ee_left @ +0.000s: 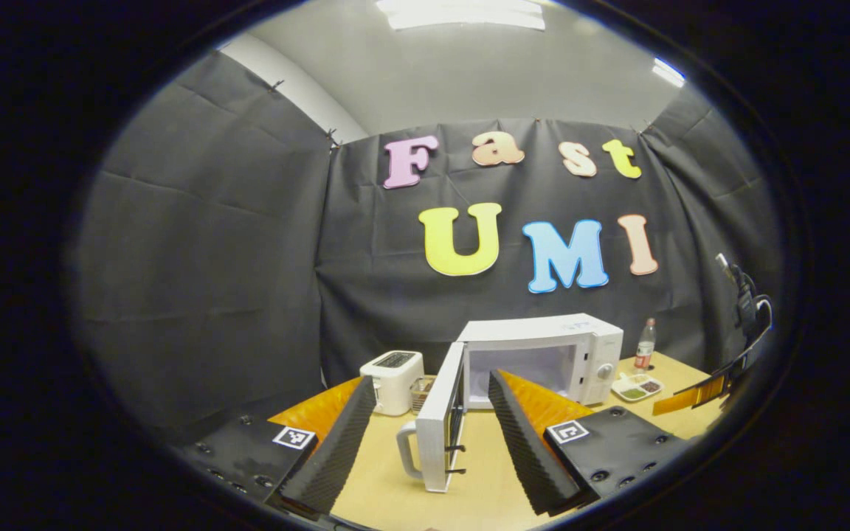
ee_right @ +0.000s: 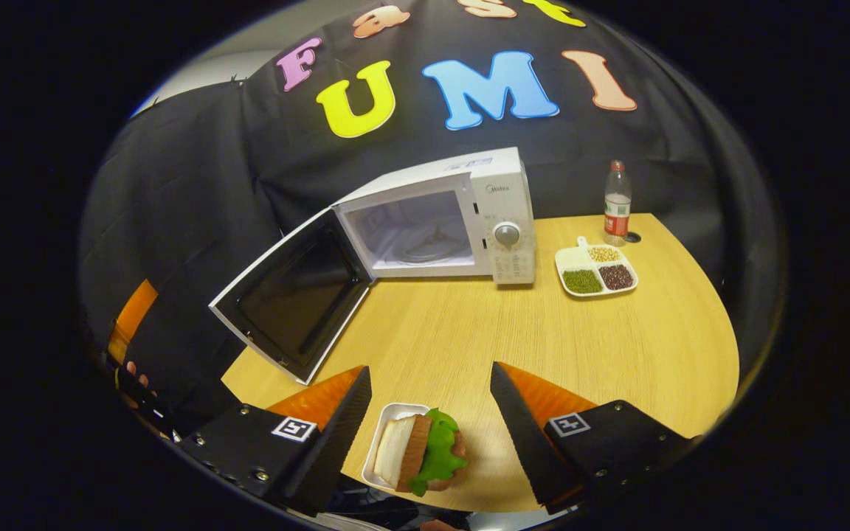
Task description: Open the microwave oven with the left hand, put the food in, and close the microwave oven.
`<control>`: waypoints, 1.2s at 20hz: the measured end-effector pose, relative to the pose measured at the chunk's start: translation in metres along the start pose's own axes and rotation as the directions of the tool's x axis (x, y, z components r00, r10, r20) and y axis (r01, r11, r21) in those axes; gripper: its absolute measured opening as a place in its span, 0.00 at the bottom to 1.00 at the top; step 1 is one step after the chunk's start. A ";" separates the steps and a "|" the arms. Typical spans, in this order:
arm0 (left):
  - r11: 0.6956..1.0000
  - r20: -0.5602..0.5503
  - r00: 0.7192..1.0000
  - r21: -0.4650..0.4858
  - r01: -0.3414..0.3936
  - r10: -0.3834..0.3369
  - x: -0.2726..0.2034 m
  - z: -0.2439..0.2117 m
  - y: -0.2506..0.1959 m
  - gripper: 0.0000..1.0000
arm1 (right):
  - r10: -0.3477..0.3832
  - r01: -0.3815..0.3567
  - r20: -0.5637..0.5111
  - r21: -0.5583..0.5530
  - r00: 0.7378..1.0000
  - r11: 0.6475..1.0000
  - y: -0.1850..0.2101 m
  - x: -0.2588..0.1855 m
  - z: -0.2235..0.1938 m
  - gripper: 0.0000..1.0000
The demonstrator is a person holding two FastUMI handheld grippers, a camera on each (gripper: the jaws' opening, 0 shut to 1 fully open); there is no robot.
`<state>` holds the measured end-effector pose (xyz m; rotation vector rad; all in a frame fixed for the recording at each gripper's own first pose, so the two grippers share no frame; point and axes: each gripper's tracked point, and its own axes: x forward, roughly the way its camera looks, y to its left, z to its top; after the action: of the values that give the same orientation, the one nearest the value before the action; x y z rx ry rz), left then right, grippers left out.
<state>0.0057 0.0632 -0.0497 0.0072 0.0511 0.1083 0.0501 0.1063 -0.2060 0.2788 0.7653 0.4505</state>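
Microwave [ee_right: 462,221]: door [ee_right: 292,295] swung fully open, cavity bare; opening done. Sandwich [ee_right: 425,450]: on its tray at the bench [ee_right: 543,346] edge in front of the microwave, between the right gripper's [ee_right: 431,402] spread fingers, ungrasped. Left gripper [ee_left: 432,405]: fingers spread, straddling the door. Remaining: loading, closing.

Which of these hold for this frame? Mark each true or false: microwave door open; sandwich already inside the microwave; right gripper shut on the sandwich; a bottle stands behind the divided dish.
1. The microwave door is open. True.
2. The sandwich is inside the microwave. False: it sits in a small tray on the table.
3. The right gripper is shut on the sandwich. False: its fingers stand apart, either side.
4. A bottle stands behind the divided dish. True.
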 end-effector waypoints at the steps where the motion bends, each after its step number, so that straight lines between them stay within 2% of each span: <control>1: 1.000 0.003 1.000 0.002 -0.005 0.005 -0.001 0.001 -0.001 1.00 | 0.011 -0.010 -0.025 0.015 1.000 1.000 0.000 0.003 -0.006 0.98; 2: 1.000 0.007 1.000 0.004 -0.009 0.009 -0.003 0.003 -0.002 0.93 | 0.020 -0.019 -0.050 0.030 0.999 0.999 -0.001 0.006 -0.013 0.98; 7: 1.000 0.010 1.000 0.013 -0.026 0.026 -0.009 0.006 -0.004 1.00 | 0.071 -0.051 -0.167 0.120 0.983 0.991 0.000 0.015 -0.047 0.98; 13: 0.998 0.019 0.998 0.023 -0.054 0.054 -0.020 0.012 -0.006 1.00 | 0.151 -0.063 -0.310 0.274 0.939 0.960 0.002 0.023 -0.089 0.99; 14: 0.998 0.020 0.998 0.026 -0.058 0.058 -0.021 0.013 -0.006 1.00 | 0.166 -0.068 -0.320 0.295 0.933 0.953 0.004 0.025 -0.094 0.98; 15: 0.997 0.021 0.998 0.029 -0.065 0.064 -0.025 0.012 -0.006 1.00 | 0.179 -0.073 -0.331 0.310 0.927 0.948 0.005 0.024 -0.096 0.90; 16: 0.997 0.021 0.997 0.032 -0.070 0.070 -0.027 0.013 -0.005 1.00 | 0.187 -0.073 -0.342 0.320 0.921 0.945 0.007 0.025 -0.102 0.96; 18: 0.996 0.020 0.997 0.033 -0.080 0.079 -0.029 0.014 -0.007 1.00 | 0.207 -0.079 -0.357 0.341 0.911 0.937 0.009 0.026 -0.109 0.95; 19: 0.996 0.019 0.996 0.033 -0.084 0.083 -0.032 0.013 -0.007 1.00 | 0.218 -0.082 -0.363 0.355 0.906 0.931 0.009 0.026 -0.109 0.90; 20: 0.995 0.021 0.996 0.033 -0.089 0.089 -0.033 0.014 -0.006 1.00 | 0.234 -0.087 -0.379 0.367 0.895 0.926 0.014 0.025 -0.116 0.75; 21: 0.995 0.025 0.995 0.033 -0.092 0.092 -0.034 0.017 -0.006 1.00 | 0.245 -0.091 -0.389 0.372 0.888 0.924 0.015 0.025 -0.117 0.74; 22: 0.995 0.026 0.995 0.033 -0.096 0.095 -0.035 0.018 -0.007 1.00 | 0.243 -0.086 -0.375 0.390 0.895 0.917 0.014 0.024 -0.115 0.65; 23: 0.995 0.027 0.995 0.033 -0.097 0.097 -0.035 0.019 -0.006 1.00 | 0.253 -0.093 -0.388 0.385 0.886 0.918 0.016 0.021 -0.116 0.51; 24: 0.994 0.031 0.994 0.033 -0.101 0.100 -0.036 0.020 -0.005 1.00 | 0.253 -0.101 -0.388 0.370 0.886 0.924 0.015 0.022 -0.117 0.46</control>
<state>-0.0284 0.0542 -0.0276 0.0455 0.0228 0.2081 -0.0244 0.1393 -0.2937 0.5920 1.2644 0.5643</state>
